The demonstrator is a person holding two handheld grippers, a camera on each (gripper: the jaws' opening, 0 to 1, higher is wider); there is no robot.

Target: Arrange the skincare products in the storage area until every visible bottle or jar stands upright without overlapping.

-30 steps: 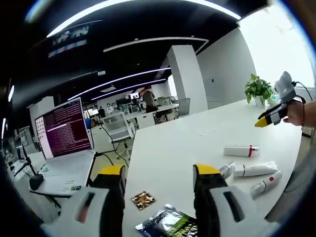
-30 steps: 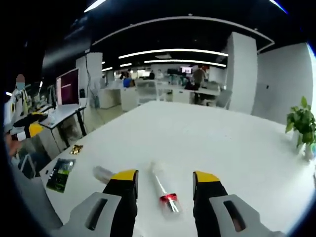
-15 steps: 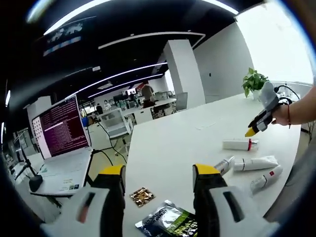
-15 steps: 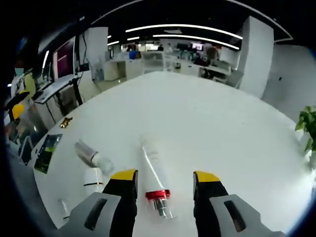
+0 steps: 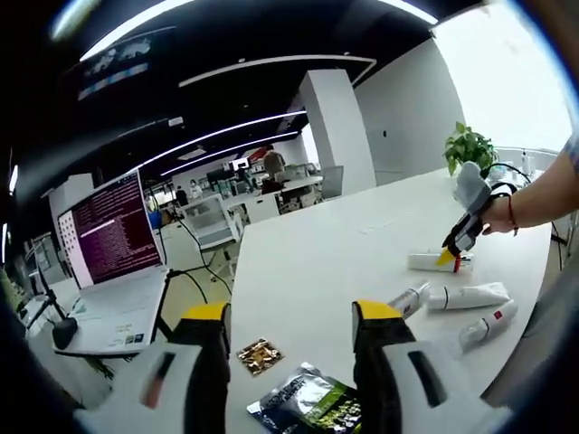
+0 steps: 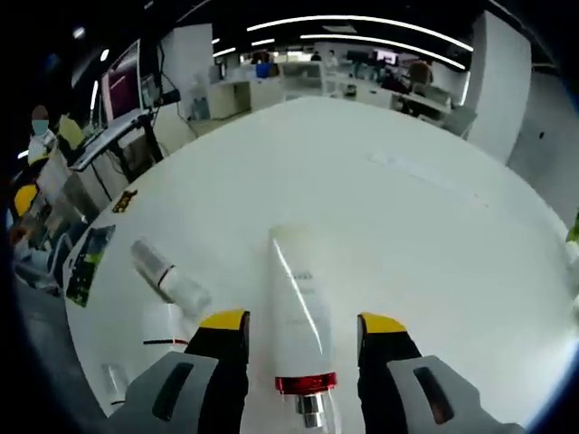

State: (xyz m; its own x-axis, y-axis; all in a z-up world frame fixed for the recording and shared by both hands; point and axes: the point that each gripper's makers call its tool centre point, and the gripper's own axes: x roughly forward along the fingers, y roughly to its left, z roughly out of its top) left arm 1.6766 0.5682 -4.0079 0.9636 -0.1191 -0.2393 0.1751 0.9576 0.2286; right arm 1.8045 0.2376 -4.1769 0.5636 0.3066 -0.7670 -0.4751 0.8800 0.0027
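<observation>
Several white skincare tubes lie flat near the table's right edge: a red-banded tube (image 5: 432, 263), a long tube (image 5: 470, 295), a slimmer tube (image 5: 488, 327) and a small bottle (image 5: 407, 298). My right gripper (image 5: 452, 249), held by a hand, hangs low over the red-banded tube's cap end. In the right gripper view that red-banded tube (image 6: 297, 303) lies lengthwise between the open jaws of my right gripper (image 6: 303, 322), cap towards the camera. The small bottle (image 6: 169, 278) lies to its left. My left gripper (image 5: 291, 312) hovers open above the near table, holding nothing.
On the white table (image 5: 308, 262), a dark green snack packet (image 5: 308, 411) and a gold wrapper (image 5: 259, 355) lie near the left gripper. An open laptop (image 5: 113, 240) stands on a desk at the left. A potted plant (image 5: 469, 149) stands at the far right.
My right gripper has come down and forward onto the red-banded tube, which now lies between its jaws. The left gripper has barely moved.
</observation>
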